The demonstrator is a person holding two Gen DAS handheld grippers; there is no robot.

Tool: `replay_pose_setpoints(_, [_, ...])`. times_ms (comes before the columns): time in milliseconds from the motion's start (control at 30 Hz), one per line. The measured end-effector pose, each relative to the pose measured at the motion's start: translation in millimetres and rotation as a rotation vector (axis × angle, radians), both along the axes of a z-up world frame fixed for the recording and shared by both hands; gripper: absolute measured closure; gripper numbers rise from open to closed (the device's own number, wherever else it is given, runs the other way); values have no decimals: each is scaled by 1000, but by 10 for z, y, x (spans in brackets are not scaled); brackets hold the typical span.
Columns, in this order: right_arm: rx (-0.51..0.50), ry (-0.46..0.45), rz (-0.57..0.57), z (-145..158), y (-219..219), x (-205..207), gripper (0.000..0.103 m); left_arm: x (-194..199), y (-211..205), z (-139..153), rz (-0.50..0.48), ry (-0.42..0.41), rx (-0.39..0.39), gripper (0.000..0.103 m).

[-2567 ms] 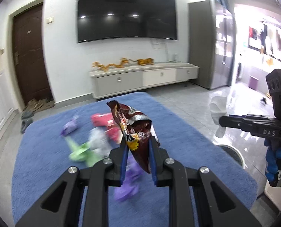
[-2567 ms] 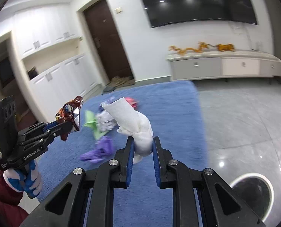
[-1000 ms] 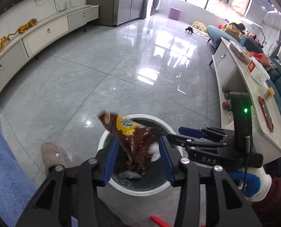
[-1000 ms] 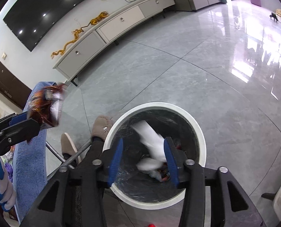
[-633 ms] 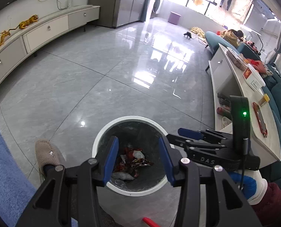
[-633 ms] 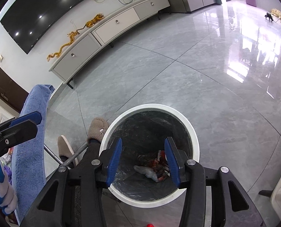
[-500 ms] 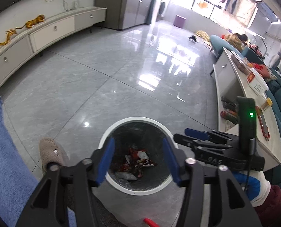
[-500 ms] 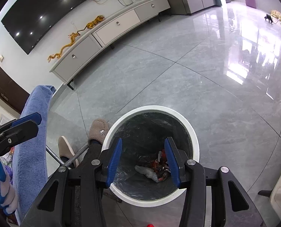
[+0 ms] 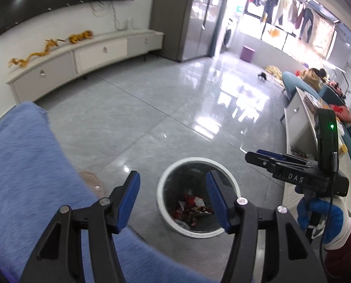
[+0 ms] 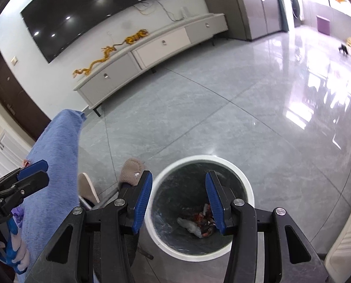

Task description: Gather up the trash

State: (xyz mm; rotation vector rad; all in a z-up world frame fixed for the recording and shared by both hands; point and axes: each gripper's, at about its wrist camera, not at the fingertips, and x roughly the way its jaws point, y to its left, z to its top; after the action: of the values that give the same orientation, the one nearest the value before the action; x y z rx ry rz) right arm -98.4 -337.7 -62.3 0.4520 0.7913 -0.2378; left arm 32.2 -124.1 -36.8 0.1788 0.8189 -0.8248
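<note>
A round white-rimmed trash bin (image 9: 161, 184) with a dark liner stands on the grey floor; it also shows in the right wrist view (image 10: 247, 186). Crumpled wrappers (image 9: 194, 206) lie at its bottom, with a white wad beside red scraps in the right wrist view (image 10: 194, 227). My left gripper (image 9: 173, 200) is open and empty, above the bin's near left side. My right gripper (image 10: 178, 195) is open and empty, right above the bin. Each gripper shows in the other's view, the right one (image 9: 269, 159) and the left one (image 10: 31, 172).
A blue-covered table (image 9: 22, 165) lies at the left, seen also in the right wrist view (image 10: 57, 153). Two slippered feet (image 10: 130, 169) stand beside the bin. A white TV cabinet (image 10: 151, 47) runs along the far wall. A white counter (image 9: 300, 122) is at the right.
Both grippers opened over the bin and dropped the brown snack bag and the white wad into it. Since then both views have tilted up and the left gripper has drifted back towards the table.
</note>
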Motion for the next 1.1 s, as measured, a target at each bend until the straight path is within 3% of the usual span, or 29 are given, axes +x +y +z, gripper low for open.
replay_pose_setpoints(467, [-114, -63, 194, 649, 910, 281, 57, 15, 1639, 357, 330, -169, -64, 46])
replay_pose_setpoints(700, [-155, -84, 320, 899, 1534, 368, 56, -46, 2526, 333, 517, -179, -108, 46])
replay_pose_setpoints(1100, [-157, -106, 561, 1107, 2605, 573, 53, -159, 3697, 25, 747, -151, -76, 46])
